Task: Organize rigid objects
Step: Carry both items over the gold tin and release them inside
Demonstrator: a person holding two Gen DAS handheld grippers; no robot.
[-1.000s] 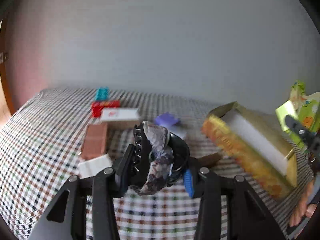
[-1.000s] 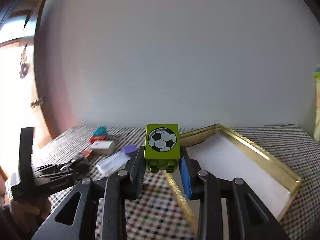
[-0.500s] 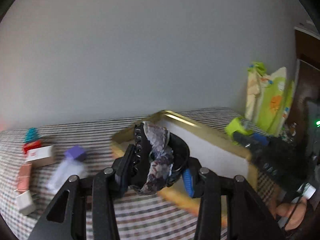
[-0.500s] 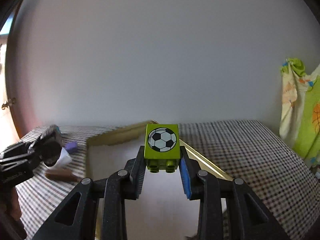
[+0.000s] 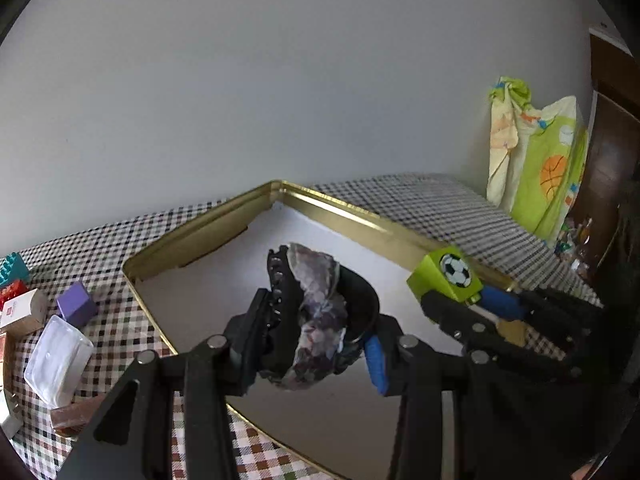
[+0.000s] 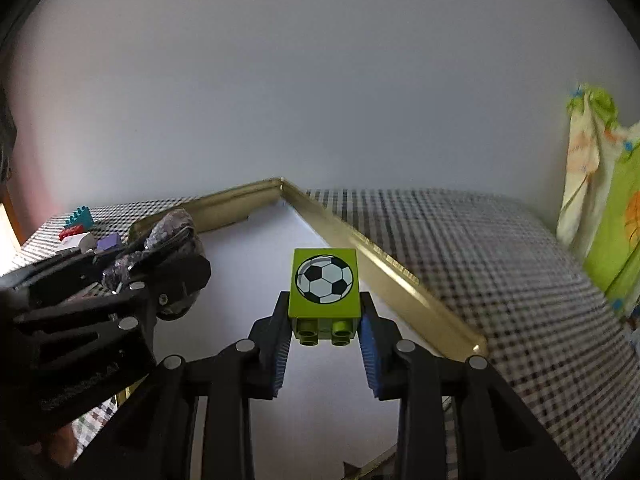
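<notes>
My left gripper (image 5: 312, 344) is shut on a black hair claw clip with a mottled purple-grey patch (image 5: 316, 312), held above the white floor of a gold-rimmed tray (image 5: 192, 240). My right gripper (image 6: 323, 344) is shut on a lime green toy brick with a football print (image 6: 324, 284), also held over the tray (image 6: 384, 272), near its right rim. The brick (image 5: 448, 276) and the right gripper show at the right of the left wrist view. The left gripper with the clip (image 6: 160, 248) shows at the left of the right wrist view.
Left of the tray on the checked tablecloth (image 5: 420, 200) lie a purple cube (image 5: 76, 304), a clear plastic box (image 5: 56, 360), a white carton (image 5: 24, 312), a brown bar (image 5: 72, 416) and teal and red bricks (image 5: 12, 276). Colourful fabric (image 5: 536, 168) hangs at the right.
Both grippers have swung over the tray with their loads. The left one turned right, away from the loose objects. The two grippers have come closer together.
</notes>
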